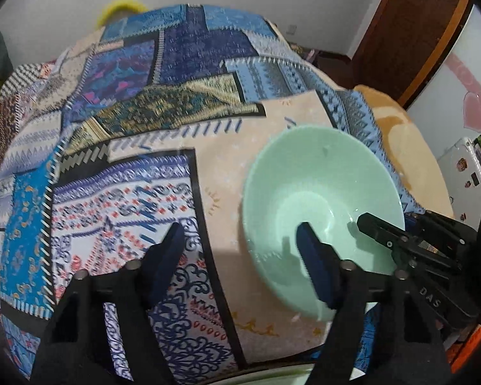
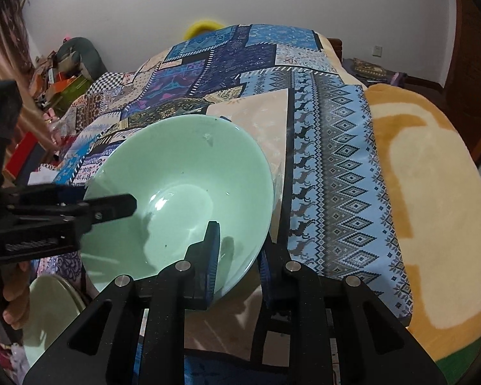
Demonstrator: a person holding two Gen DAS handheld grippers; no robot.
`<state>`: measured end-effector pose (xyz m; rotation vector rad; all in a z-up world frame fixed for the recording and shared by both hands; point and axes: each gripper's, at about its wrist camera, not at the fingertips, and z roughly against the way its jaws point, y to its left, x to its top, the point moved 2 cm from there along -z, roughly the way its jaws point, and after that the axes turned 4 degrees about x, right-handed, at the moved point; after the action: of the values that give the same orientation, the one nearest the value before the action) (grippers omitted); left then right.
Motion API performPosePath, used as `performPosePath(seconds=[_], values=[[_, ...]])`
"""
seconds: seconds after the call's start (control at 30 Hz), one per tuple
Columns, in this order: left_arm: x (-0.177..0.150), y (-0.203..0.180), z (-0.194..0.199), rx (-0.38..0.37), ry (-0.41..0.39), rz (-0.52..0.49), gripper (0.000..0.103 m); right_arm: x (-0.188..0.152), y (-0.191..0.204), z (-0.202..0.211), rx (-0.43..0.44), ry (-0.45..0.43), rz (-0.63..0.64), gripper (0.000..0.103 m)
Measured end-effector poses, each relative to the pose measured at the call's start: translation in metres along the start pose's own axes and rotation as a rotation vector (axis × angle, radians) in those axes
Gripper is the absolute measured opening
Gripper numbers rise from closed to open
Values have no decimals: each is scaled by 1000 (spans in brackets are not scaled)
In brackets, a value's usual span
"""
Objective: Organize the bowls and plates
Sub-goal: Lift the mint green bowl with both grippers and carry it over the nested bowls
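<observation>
Bowl: a pale green bowl (image 2: 189, 189) sits in the lower centre of the right wrist view, tipped up off the patchwork cloth (image 2: 324, 147), its far rim raised; in the left wrist view it lies lower right (image 1: 317, 189).

Right gripper: the right gripper (image 2: 237, 256) is clenched across the bowl's near rim, one finger inside, the other outside under the wall. That pinch on the edge looks to be why the bowl hangs tilted rather than flat.

Left gripper: the left gripper (image 1: 243, 250) stands spread wide and holds nothing, one finger over the bowl's inside, the other over the cloth. I'd guess it is waiting to steady or take the bowl.

Plates: a pale green plate (image 2: 51, 314) shows at the lower left of the right wrist view, partly hidden; likely the stacking spot, though I can't tell for sure.

Risk: a rim pinch on smooth glazed ware could slip if the bowl swings.
</observation>
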<state>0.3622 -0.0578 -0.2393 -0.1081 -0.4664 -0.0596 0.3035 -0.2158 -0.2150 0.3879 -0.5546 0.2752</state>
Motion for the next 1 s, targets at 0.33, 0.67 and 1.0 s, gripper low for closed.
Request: performPosePath(seconds=[0.33, 0.67, 1.0], values=[[-5, -12, -19, -60, 74, -8, 15, 0, 4, 7, 12, -19, -31, 20], [-16, -14, 1, -45, 45, 5, 15, -3, 24, 34, 14, -52, -32, 20], [-34, -10, 60, -26, -40, 1, 15, -9, 52, 68, 20, -99, -6, 20]])
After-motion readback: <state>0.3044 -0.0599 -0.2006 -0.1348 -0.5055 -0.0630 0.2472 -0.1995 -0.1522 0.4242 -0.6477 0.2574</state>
